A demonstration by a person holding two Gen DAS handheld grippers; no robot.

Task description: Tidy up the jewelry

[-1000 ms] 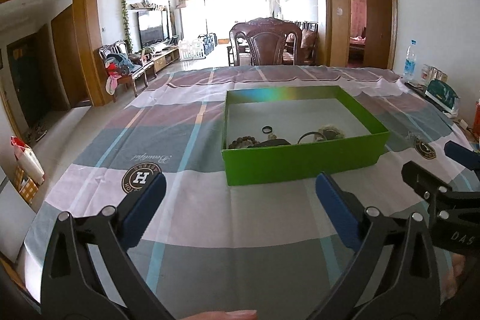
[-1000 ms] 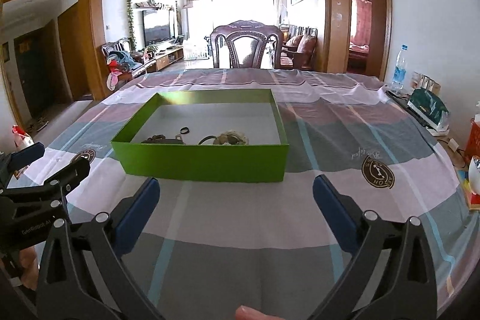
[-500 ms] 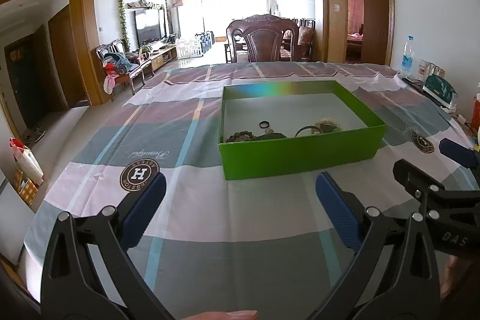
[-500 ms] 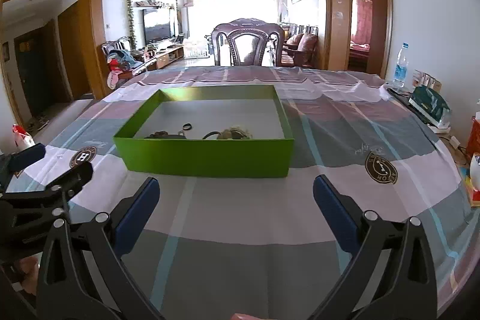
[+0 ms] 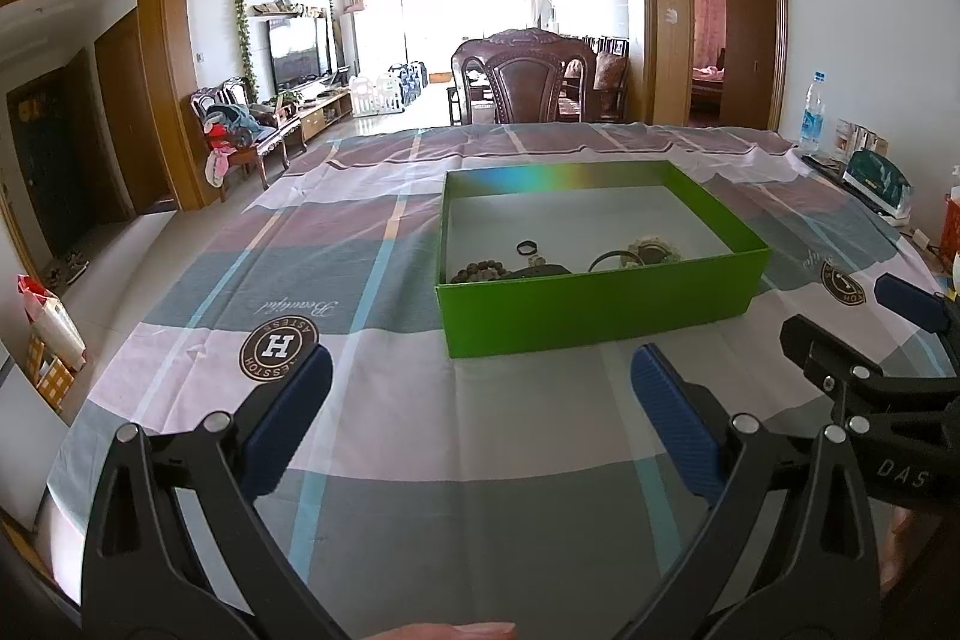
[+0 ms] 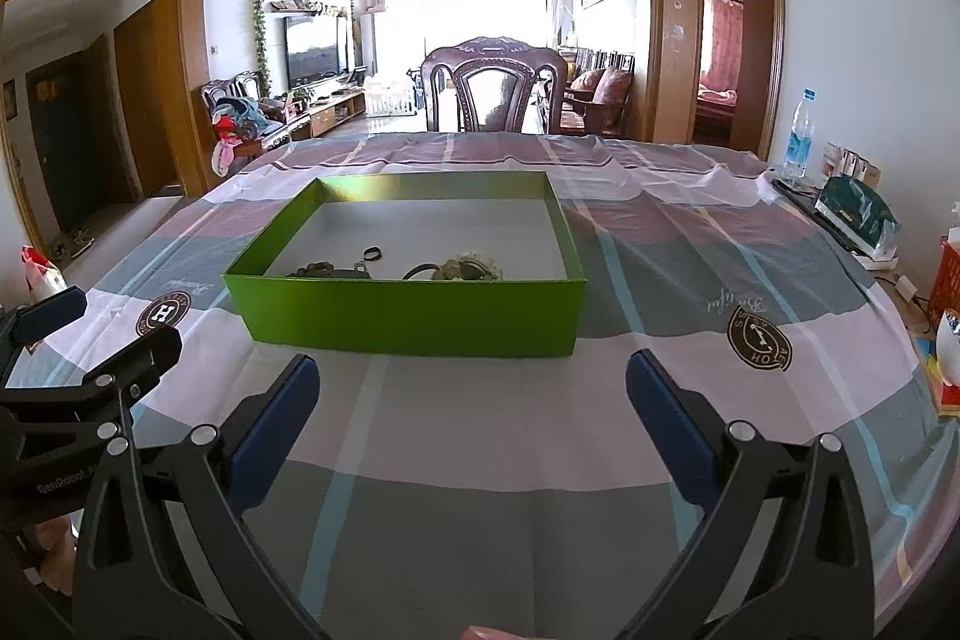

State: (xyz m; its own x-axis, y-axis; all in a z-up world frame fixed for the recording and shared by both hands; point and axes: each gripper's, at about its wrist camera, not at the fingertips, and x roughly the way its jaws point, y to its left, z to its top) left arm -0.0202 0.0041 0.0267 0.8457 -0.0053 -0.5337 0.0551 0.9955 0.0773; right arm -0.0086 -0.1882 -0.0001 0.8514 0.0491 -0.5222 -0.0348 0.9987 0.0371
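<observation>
At the bottom of the left wrist view, the left gripper (image 5: 480, 382) has its jaws wide apart and holds nothing; its blue pads (image 5: 288, 418) stand over the checked cloth (image 5: 384, 430) that covers the bench. At the right edge of this view the right gripper (image 5: 864, 340) shows from the side. In the right wrist view the right gripper (image 6: 471, 388) fills the bottom of the frame, its jaws also wide and empty, and the left gripper (image 6: 90, 340) shows at the left edge.

Just past the pads, in the middle of both frames, stands a green box (image 5: 600, 310) with low walls, open on top, with a pale grey floor inside. The jewelry lies on this floor, close to the near wall. In the left wrist view there is a string of brown beads (image 5: 480, 273) at the left, a small dark ring (image 5: 527, 247) a little behind it, a thin dark bangle (image 5: 609, 257) near the middle, and a pale, knotted piece (image 5: 654, 249) to its right. The near wall hides the lower parts of these.

Farther back, a dark wooden chair (image 6: 493, 88) stands at the far edge of the bench, and a bottle (image 6: 798, 142) stands at the upper right.
</observation>
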